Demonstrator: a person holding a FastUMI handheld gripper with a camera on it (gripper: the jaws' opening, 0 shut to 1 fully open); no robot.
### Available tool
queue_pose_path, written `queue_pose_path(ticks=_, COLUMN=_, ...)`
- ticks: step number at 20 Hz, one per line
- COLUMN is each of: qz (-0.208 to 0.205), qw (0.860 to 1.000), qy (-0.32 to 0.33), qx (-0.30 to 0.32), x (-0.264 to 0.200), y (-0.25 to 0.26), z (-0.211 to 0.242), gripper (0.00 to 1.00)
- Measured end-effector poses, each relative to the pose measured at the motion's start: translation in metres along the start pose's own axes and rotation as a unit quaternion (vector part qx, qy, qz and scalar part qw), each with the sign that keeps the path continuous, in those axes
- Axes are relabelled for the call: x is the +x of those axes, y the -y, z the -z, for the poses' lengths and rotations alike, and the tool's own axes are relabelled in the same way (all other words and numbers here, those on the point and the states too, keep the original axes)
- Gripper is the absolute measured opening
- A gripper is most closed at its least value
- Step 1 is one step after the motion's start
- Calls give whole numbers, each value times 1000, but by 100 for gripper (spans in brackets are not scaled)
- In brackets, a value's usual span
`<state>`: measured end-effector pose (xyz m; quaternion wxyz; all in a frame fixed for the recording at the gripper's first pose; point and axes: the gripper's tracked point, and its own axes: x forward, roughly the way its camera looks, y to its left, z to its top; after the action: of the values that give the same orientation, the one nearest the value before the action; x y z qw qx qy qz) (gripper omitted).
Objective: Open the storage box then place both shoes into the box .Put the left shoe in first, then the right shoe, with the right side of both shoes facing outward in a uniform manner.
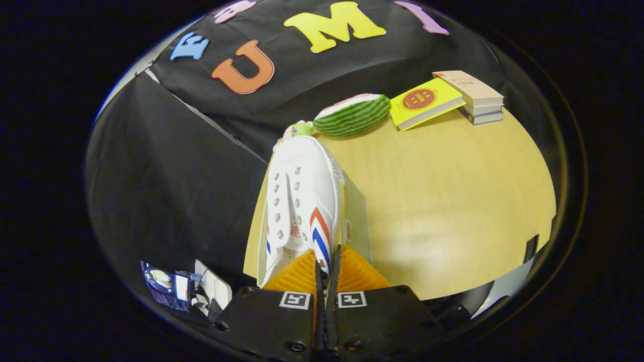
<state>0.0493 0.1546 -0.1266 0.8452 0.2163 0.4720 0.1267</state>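
Shoe (302,201) is running lengthwise straight away from the gripper (327,261), toe pointing toward the watermelon toy (352,115), heel end at the fingers. White mesh upper, eyelet rows, red-blue chevron stripes on the side. Gripper is clamping the shoe's side wall, fingers nearly together. Shoe is sitting over the surface (453,201) near its edge. Heel is getting hidden behind the fingers; a clear panel (358,221) beside the shoe is hard to make out. Books (453,98) are lying beyond.

white shoe (302,201) | red-blue stripes, unlaced | toe pointing away | pinched in gripper (327,261)
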Motion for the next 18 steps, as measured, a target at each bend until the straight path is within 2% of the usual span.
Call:
queue_pose_path(ticks=9, qz=23, qw=999, qy=-25, qx=24, x=52, y=-6, z=9, gripper=6)
queue_pose_path(ticks=11, qz=22, qw=999, qy=-26, qx=33, x=57, y=-6, z=9, gripper=9)
queue_pose_path(ticks=14, qz=21, qw=999, qy=-25, qx=24, x=60, y=-8, z=8, gripper=21)
queue_pose_path(ticks=15, qz=16, qw=1000, qy=-19, qx=15, x=60, y=-12, z=8, gripper=32)
queue_pose_path(ticks=16, qz=13, qw=1000, qy=-12, qx=7, x=60, y=-15, z=6, gripper=36)
queue_pose_path(ticks=17, qz=4, qw=1000, qy=-3, qx=2, x=59, y=-19, z=2, gripper=45)
queue_pose_path(ticks=18, qz=-5, qw=1000, qy=6, qx=-2, x=56, y=-23, z=-3, gripper=46)
